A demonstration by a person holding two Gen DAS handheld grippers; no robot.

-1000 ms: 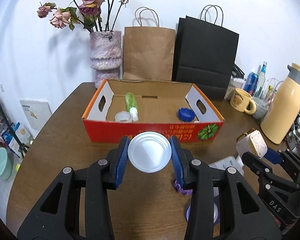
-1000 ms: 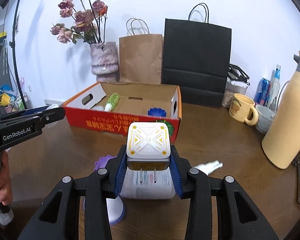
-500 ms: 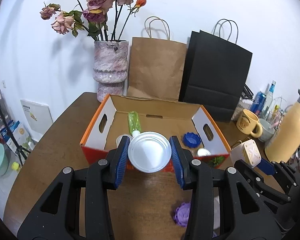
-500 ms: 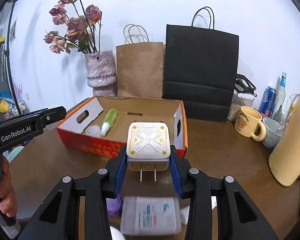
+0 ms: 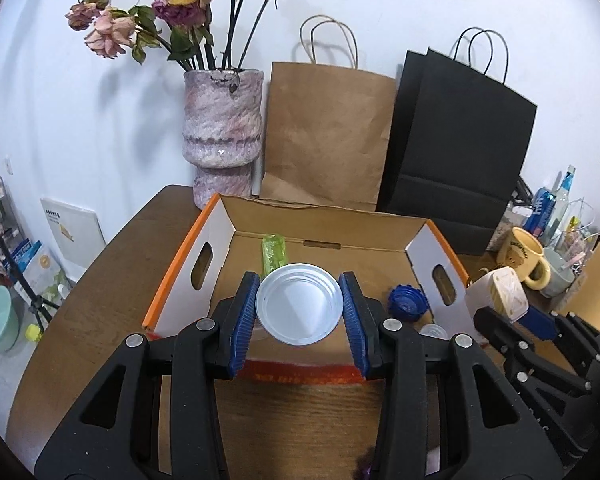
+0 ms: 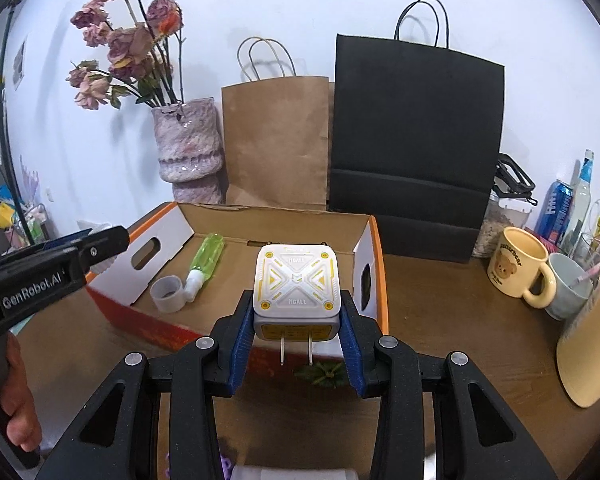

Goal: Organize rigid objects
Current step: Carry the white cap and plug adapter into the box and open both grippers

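The left gripper (image 5: 299, 305) clamps a white round lid (image 5: 299, 304) above the orange cardboard box (image 5: 180, 264). The right gripper (image 6: 296, 320) pinches a white plug adapter (image 6: 296, 292) over the box's near wall.

— How many paper bags stand at the wall?
— Two: one brown kraft paper bag (image 6: 276, 140) and one black paper bag (image 6: 416, 128).
— And in the orange cardboard box (image 6: 116, 308)?
— One green plastic bottle (image 6: 208, 256), one grey tape roll (image 6: 167, 289), one blue ridged cap (image 5: 407, 302).
— Mugs?
— One yellow bear mug (image 6: 518, 266), one grey cup (image 6: 570, 292).
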